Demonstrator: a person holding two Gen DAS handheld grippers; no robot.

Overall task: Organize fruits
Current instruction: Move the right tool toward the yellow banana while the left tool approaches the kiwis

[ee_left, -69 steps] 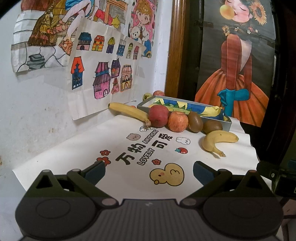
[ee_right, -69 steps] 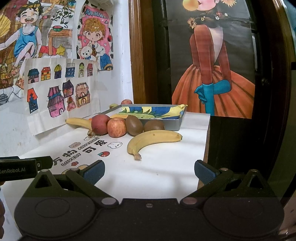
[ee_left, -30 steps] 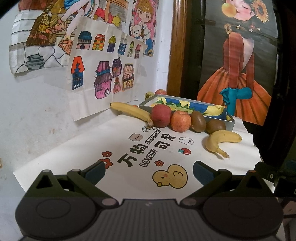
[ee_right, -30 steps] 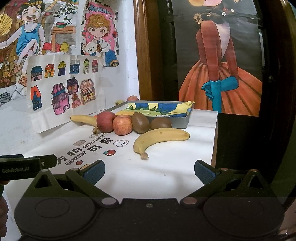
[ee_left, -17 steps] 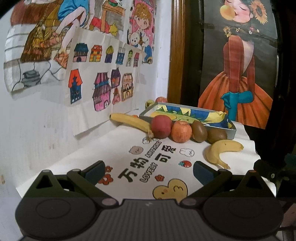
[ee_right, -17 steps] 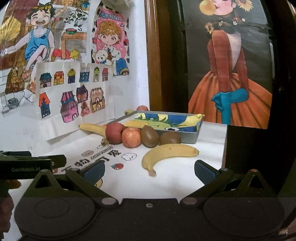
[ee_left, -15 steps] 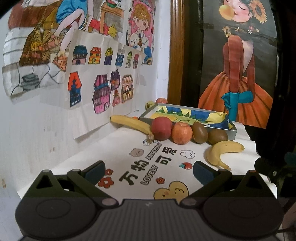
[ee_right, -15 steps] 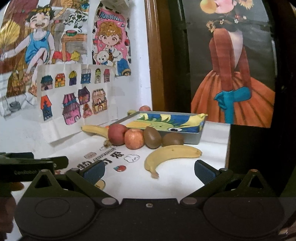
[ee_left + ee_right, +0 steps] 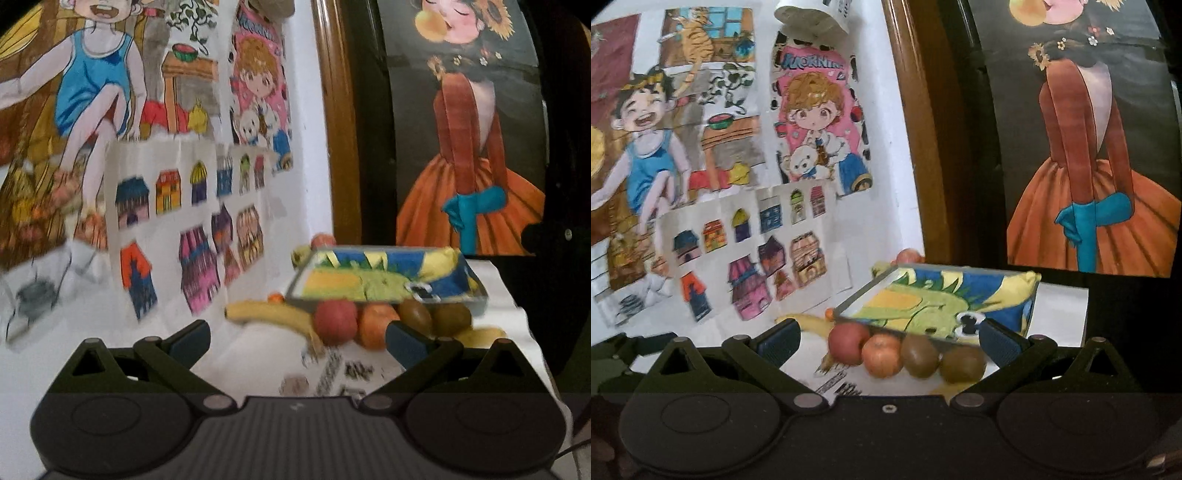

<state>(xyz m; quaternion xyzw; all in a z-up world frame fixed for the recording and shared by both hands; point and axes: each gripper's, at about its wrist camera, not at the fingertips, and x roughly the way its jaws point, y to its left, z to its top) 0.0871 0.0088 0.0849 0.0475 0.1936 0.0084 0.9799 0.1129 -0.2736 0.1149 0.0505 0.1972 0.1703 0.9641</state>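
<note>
Both our left gripper [image 9: 297,338] and right gripper [image 9: 889,338] gape empty, the apples [image 9: 848,342], kiwis [image 9: 919,355] and bananas [image 9: 271,318] unsorted before the empty tray [image 9: 934,301].

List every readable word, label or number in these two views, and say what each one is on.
"MORNIN", end cut off: top of the pink cartoon poster on the wall.
Black printed characters on the white table mat: too blurred to read.
Small print on the white roll above the poster: too small to read.
</note>
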